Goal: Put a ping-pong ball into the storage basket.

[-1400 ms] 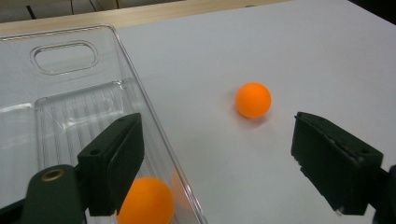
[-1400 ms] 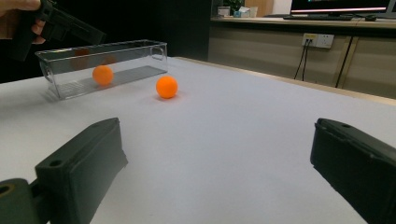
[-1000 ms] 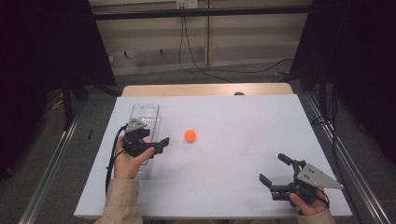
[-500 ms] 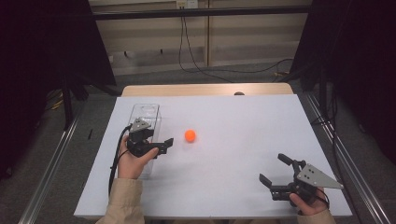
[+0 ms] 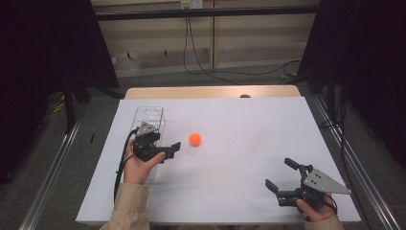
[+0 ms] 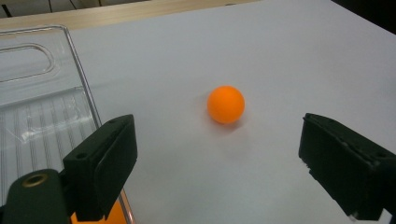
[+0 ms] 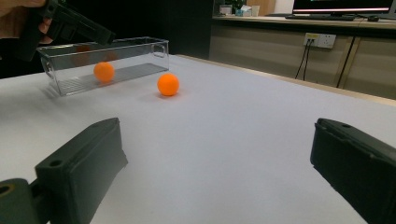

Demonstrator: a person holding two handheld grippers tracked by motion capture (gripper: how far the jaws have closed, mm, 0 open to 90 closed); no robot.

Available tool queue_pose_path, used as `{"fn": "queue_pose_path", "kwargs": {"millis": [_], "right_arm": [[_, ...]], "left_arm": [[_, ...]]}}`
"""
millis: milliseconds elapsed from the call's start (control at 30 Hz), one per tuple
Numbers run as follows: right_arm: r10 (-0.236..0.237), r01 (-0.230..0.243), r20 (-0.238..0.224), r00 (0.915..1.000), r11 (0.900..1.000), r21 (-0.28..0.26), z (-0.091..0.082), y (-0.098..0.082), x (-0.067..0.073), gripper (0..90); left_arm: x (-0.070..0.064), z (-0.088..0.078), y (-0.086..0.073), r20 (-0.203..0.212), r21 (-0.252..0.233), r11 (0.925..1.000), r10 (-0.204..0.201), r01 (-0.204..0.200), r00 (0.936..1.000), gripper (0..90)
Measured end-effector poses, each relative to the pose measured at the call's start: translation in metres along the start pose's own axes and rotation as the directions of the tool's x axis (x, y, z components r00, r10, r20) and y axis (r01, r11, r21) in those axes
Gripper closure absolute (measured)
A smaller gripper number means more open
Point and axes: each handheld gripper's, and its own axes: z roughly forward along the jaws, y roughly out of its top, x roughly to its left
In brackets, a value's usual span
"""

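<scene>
The left gripper (image 5: 168, 149) is released, jaws spread wide and aimed at the orange ball (image 5: 195, 139), which sits loose on the white table (image 5: 239, 143) just right of the clear bin (image 5: 152, 116); the right gripper (image 5: 282, 175), also released, rests at the near right, well apart. The ball is smooth, hard-looking and round, so I judge a jaw tip nudging it off-centre would send it rolling across the flat, matte tabletop. A second orange ball (image 7: 103, 72) already lies inside the glossy, ribbed-floor bin.
</scene>
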Motion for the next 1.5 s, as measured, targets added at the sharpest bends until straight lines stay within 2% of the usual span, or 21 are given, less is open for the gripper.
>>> {"fn": "queue_pose_path", "kwargs": {"millis": [467, 767, 1067, 1500], "right_arm": [[-0.003, 0.003, 0.002, 1.0, 1.0, 0.0, 0.0, 0.0, 0.0, 2.1], [-0.003, 0.003, 0.002, 1.0, 1.0, -0.001, -0.001, 0.0, 0.0, 2.1], [-0.003, 0.003, 0.002, 1.0, 1.0, -0.001, 0.0, 0.0, 0.0, 2.1], [-0.002, 0.002, 0.003, 1.0, 1.0, 0.0, -0.001, 0.0, -0.001, 2.1]], "left_arm": [[-0.005, 0.007, -0.001, 0.009, 0.021, 0.9997, 0.014, -0.014, 0.9999, 10.6], [-0.007, 0.009, -0.001, 0.012, 0.014, 0.9998, 0.01, -0.011, 0.9999, 10.6], [-0.012, 0.014, -0.002, 0.022, 0.03, 0.9992, 0.027, -0.028, 0.9994, 10.6], [-0.016, 0.021, -0.003, 0.036, 0.044, 0.9986, 0.026, -0.028, 0.999, 10.3]]}}
